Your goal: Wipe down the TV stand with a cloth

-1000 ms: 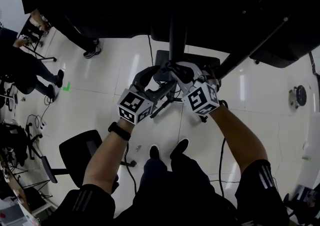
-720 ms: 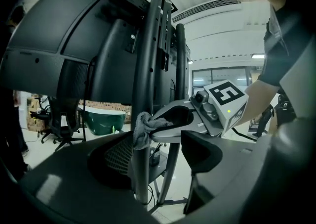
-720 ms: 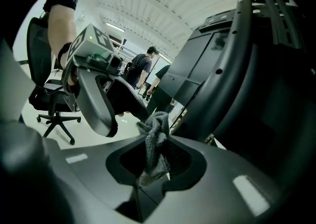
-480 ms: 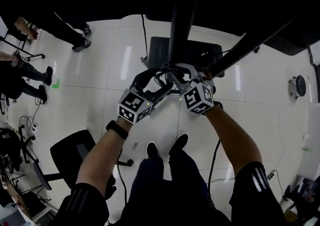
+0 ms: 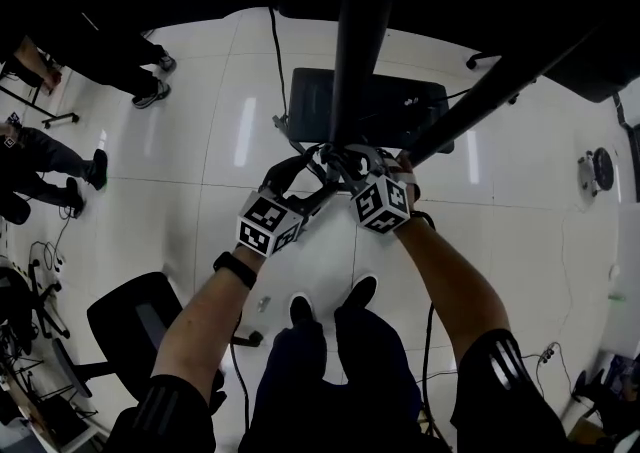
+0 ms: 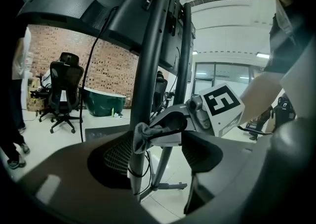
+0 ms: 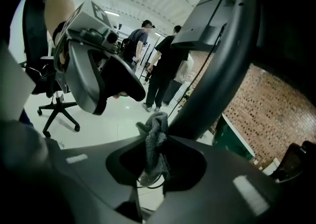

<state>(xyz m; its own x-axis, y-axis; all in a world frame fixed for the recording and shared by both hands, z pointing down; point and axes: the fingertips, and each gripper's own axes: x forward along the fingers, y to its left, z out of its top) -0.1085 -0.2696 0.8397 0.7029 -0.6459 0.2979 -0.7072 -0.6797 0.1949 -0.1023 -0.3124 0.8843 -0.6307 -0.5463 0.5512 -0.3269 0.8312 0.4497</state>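
The TV stand's black pole [image 5: 355, 61] rises from its dark base [image 5: 400, 106] on the white floor, with the screen's back [image 6: 98, 5] overhead. My right gripper [image 7: 155, 161] is shut on a grey cloth [image 7: 157, 141] and presses it against the pole [image 7: 222, 79]. From the left gripper view the cloth [image 6: 142, 138] sits bunched on the pole [image 6: 150, 84] at the right gripper's tips. My left gripper [image 6: 160, 151] is open, its jaws wide apart and empty, just short of the pole. In the head view both grippers, left [image 5: 300, 169] and right [image 5: 338, 156], meet at the pole.
A second slanted black strut [image 5: 500, 81] runs to the right of the pole. People stand at the left [image 5: 110, 51]. An office chair [image 5: 140, 321] is behind my left arm. Cables lie on the floor [image 5: 428, 341]. A round device [image 5: 597, 169] sits far right.
Both grippers have shifted a little farther along the pole, staying together; the cloth remains in the right gripper. The view has moved closer over the stand's base.
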